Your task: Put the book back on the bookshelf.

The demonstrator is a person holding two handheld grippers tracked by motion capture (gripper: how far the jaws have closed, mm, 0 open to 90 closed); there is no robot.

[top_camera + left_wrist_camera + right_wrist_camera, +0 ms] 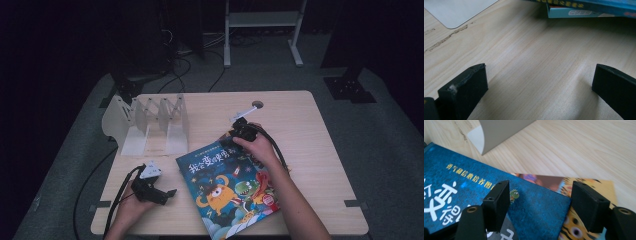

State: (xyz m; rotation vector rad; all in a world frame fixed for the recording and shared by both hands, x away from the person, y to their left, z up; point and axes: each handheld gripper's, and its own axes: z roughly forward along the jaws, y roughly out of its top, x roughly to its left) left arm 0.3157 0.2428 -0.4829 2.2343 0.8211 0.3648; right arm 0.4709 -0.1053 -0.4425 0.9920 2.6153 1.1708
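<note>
1. Blue book point(227, 187) lay on table point(320, 165), just right of white rack point(150, 125), stacked atop another book point(584, 192).
2. R gripper point(231, 140) hovered over blue book's far corner, jaws wide apart, nothing clamped.
3. L gripper point(170, 194) sat left of blue book, jaws wide, holding nothing, bare wood betw. them.
</note>
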